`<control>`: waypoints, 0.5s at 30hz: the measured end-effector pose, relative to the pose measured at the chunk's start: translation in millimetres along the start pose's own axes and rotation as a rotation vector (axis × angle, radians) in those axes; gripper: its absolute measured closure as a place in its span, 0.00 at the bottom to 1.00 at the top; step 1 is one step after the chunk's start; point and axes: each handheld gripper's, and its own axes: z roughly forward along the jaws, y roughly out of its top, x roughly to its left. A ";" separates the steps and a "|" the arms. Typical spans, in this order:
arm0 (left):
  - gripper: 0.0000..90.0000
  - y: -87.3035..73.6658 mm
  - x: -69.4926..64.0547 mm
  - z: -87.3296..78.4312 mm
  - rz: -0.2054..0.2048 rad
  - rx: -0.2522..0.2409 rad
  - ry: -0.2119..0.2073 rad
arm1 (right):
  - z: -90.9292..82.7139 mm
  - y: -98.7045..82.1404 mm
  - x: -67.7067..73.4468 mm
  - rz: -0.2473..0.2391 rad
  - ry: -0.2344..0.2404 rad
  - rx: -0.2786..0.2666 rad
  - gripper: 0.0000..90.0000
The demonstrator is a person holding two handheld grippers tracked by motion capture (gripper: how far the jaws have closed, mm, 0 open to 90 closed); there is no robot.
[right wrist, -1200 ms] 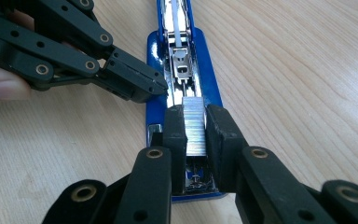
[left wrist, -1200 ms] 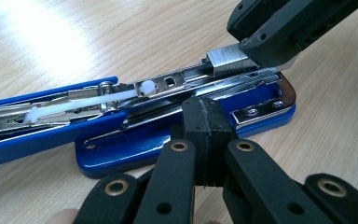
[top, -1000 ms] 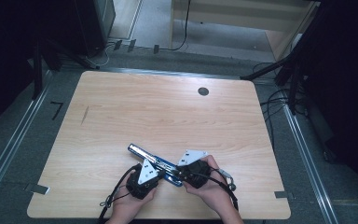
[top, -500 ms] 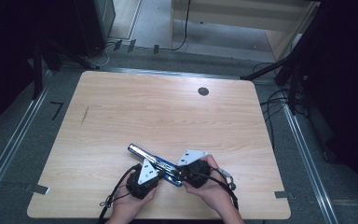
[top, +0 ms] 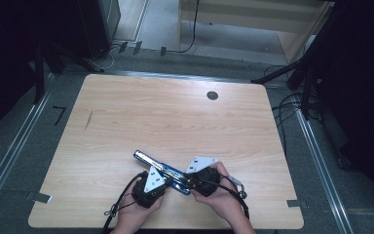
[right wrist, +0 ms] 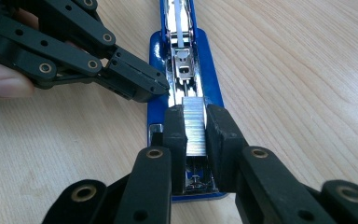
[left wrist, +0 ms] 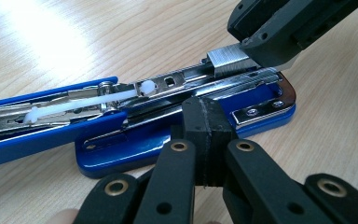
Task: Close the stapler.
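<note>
A blue stapler (top: 152, 162) lies opened flat near the table's front edge, its metal staple channel (left wrist: 177, 84) facing up. My right gripper (right wrist: 196, 122) is shut on a silver strip of staples (right wrist: 195, 126) and holds it over the front end of the channel, just above the base (right wrist: 212, 74). The same strip (left wrist: 230, 63) shows between the right gripper's jaws (left wrist: 270, 42) in the left gripper view. My left gripper (left wrist: 208, 119) is shut, its tips resting against the side of the stapler base (left wrist: 168, 137). A white pusher rod (left wrist: 88, 100) lies along the opened arm.
The wooden table (top: 175, 117) has a black round grommet (top: 212, 95) near its far edge and a small dark mark (top: 88, 120) at the left. Cables trail on the floor at the right (top: 297, 105). Both hands sit at the front edge.
</note>
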 end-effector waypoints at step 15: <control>1.00 -0.1 -0.1 0.2 -0.001 -0.003 -0.001 | -1.0 2.2 0.7 -0.002 0.005 -0.007 0.88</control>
